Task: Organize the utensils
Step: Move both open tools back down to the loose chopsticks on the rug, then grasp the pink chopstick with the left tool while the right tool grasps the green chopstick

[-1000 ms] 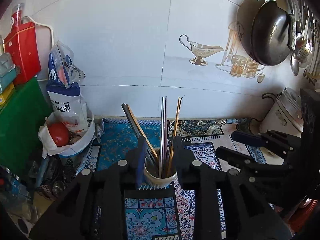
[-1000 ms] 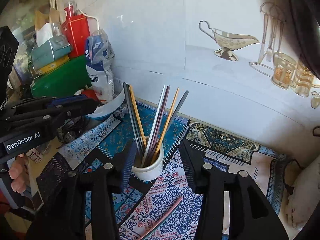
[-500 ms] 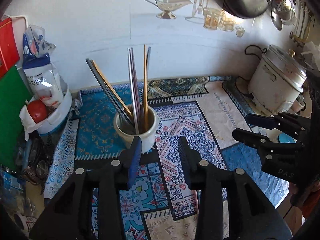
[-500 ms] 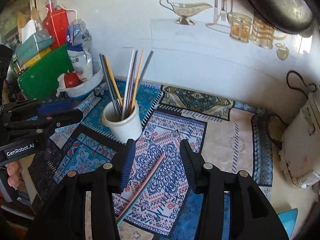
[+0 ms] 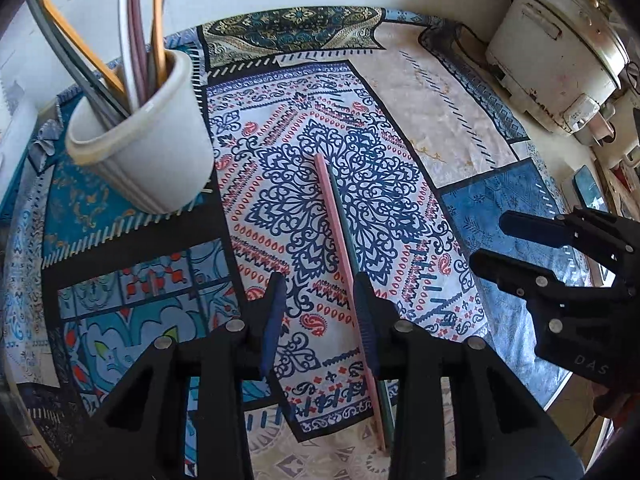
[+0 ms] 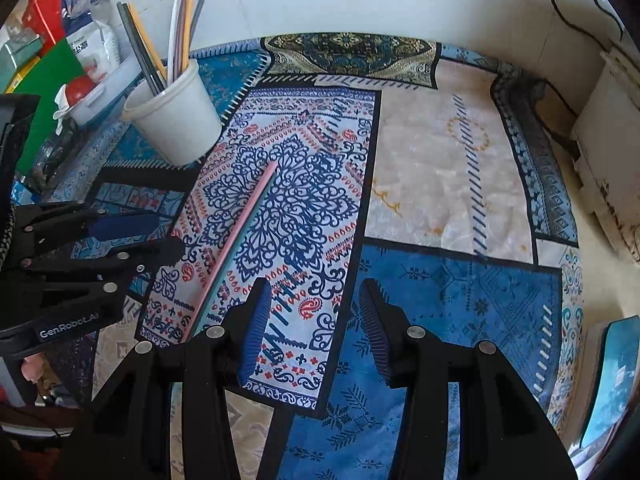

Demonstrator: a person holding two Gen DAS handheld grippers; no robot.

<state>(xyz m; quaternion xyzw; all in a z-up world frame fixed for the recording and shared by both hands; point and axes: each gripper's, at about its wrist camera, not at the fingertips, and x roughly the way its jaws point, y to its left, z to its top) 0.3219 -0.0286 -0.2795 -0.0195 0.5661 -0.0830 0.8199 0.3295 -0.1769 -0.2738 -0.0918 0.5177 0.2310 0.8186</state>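
Hovering in the left wrist view, the left gripper (image 5: pixel 320 320) is closing its jaws, still apart and holding nothing, over the pink chopstick (image 5: pixel 340 252) and green chopstick (image 5: pixel 344 220) lying touching on the mat (image 5: pixel 460 120); both may be getting pinched or rolling away. Showing in the right wrist view, the right gripper (image 6: pixel 312 328) is standing spread and empty, right of the pair; the cup (image 6: pixel 176 120) far left is risking a knock.

Cup (image 5: pixel 148 152) with chopsticks (image 5: pixel 132 32) on mat (image 5: pixel 460 128); two loose chopsticks (image 5: pixel 340 240) flat, right of cup.
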